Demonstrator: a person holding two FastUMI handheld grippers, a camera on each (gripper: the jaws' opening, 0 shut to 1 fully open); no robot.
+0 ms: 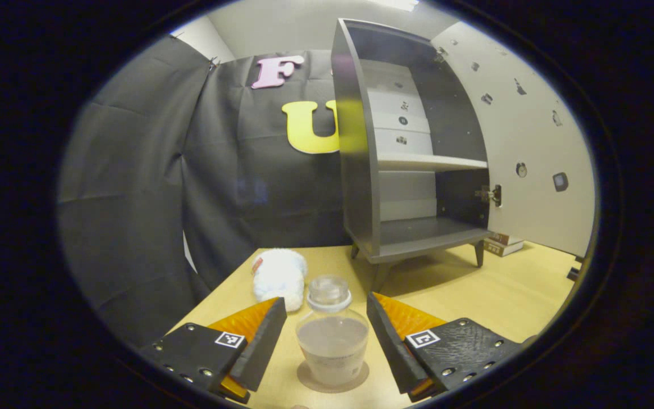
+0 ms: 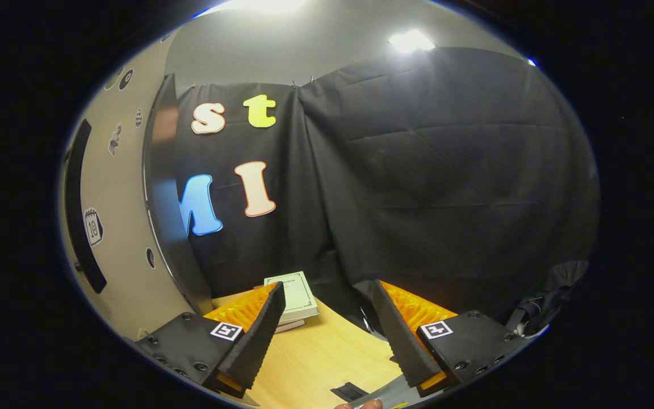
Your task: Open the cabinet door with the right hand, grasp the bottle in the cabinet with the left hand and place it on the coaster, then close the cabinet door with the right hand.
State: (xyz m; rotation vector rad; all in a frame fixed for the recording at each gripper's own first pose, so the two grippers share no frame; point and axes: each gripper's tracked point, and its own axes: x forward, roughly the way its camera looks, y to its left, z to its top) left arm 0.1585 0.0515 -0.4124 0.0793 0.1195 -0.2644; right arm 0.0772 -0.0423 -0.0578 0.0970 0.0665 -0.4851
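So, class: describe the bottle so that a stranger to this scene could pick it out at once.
Start at the open grey cabinet on the wooden table. In front of it, near the table's front edge, the bottle stands upright on a round coaster, between the left gripper's open jaws. Unlike the fluffy white toy behind it, it is clear, capped and part full.

Clear bottle [image 1: 331, 332] showing a pale, cloudy fill on a round tan coaster [image 1: 332, 382], the pale yellow wood-grain worktop [image 1: 508, 295] glowing around it.

Behind, the dark grey cabinet [image 1: 355, 170] is showing a lighter grey shelf, its open door [image 1: 531, 147] facing cream and dotted with small dark stickers; a white fluffy toy [image 1: 279, 274] is lying nearby, and a pale green book [image 2: 293, 292] is resting on the wood.
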